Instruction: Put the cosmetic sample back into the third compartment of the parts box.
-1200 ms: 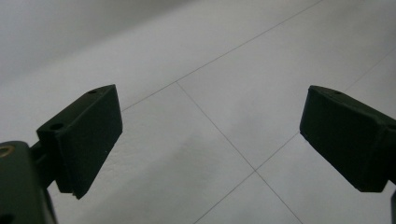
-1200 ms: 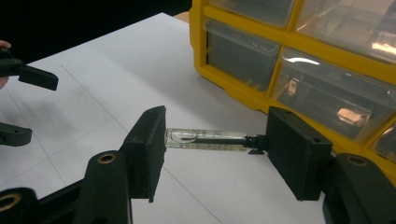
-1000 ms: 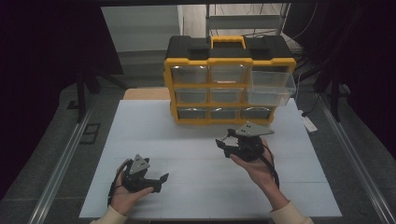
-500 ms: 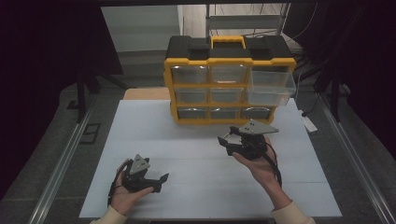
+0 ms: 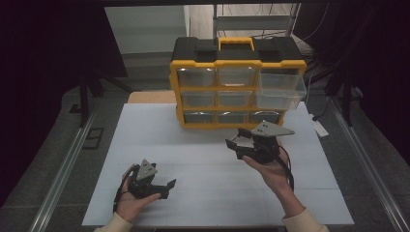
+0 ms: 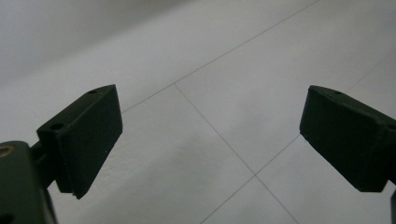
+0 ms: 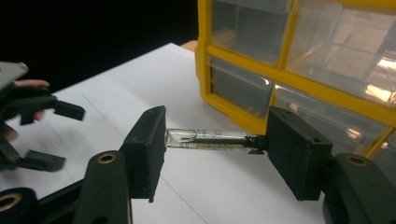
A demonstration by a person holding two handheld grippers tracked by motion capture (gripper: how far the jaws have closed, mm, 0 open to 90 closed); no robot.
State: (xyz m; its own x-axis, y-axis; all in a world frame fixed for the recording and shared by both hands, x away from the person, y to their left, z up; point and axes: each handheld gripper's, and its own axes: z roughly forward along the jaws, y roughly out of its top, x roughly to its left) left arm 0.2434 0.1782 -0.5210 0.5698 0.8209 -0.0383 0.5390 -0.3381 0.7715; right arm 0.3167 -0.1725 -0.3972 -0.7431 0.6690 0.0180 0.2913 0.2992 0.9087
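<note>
Open table [image 5: 203, 145] left of the right gripper [image 5: 238, 146]; organizer [image 5: 237, 82] blocks behind

Your left tongs [image 6: 210, 140] stand wide apart, one black jaw at 8 o'clock, the other at 4 o'clock, above the white worktop [image 6: 224, 93] with thin seam lines crossing between them.

A clear, glossy glass vial [image 7: 205, 139] with a black cap sits between matt black plastic jaws of the right gripper [image 7: 212, 149]. The organiser [image 5: 237, 82] pairs glossy yellow plastic with transparent drawers; the table [image 5: 203, 164] looks matt white, possibly laminate.
</note>
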